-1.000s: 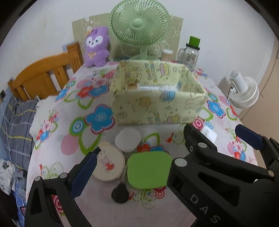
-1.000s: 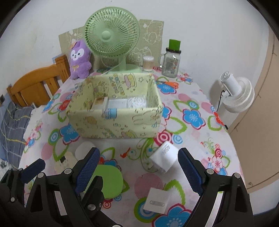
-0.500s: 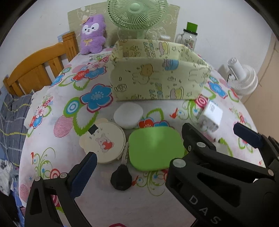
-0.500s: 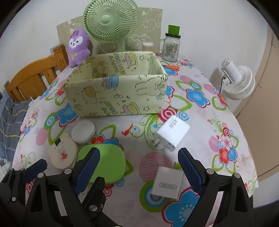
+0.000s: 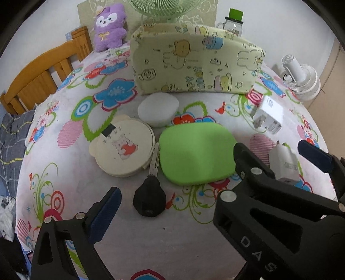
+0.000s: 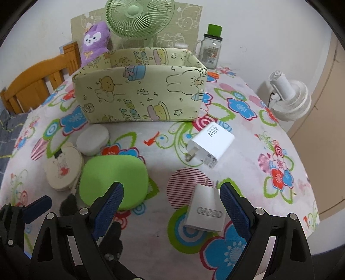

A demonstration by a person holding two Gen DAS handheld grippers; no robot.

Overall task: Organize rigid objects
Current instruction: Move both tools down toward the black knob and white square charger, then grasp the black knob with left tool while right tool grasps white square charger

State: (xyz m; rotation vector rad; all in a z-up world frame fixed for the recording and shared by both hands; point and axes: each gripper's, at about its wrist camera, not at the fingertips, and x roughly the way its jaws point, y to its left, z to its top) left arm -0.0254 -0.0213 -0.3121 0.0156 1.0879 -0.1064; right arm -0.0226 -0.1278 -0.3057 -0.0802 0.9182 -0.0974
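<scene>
Left tongs (image 5: pixel 176 193) gape over black key (image 5: pixel 149 199), jaws just narrowed slightly, nothing pinched. Right tongs (image 6: pixel 171 199) wide apart, empty, straddling small white charger (image 6: pixel 204 210). Green case (image 5: pixel 196 154), round tin (image 5: pixel 123 147), 45W charger (image 6: pixel 210 146) mid-table (image 5: pixel 172 237); fabric box (image 6: pixel 140 94) behind.

Two white chargers (image 6: pixel 210 146) (image 6: pixel 206 210), one green case (image 6: pixel 113 178), one cream round tin (image 5: pixel 124 147), one white round box (image 5: pixel 158 108), one black key (image 5: pixel 149 193), one patterned box (image 6: pixel 140 94), two fans (image 6: pixel 140 18) (image 6: pixel 289 99).
</scene>
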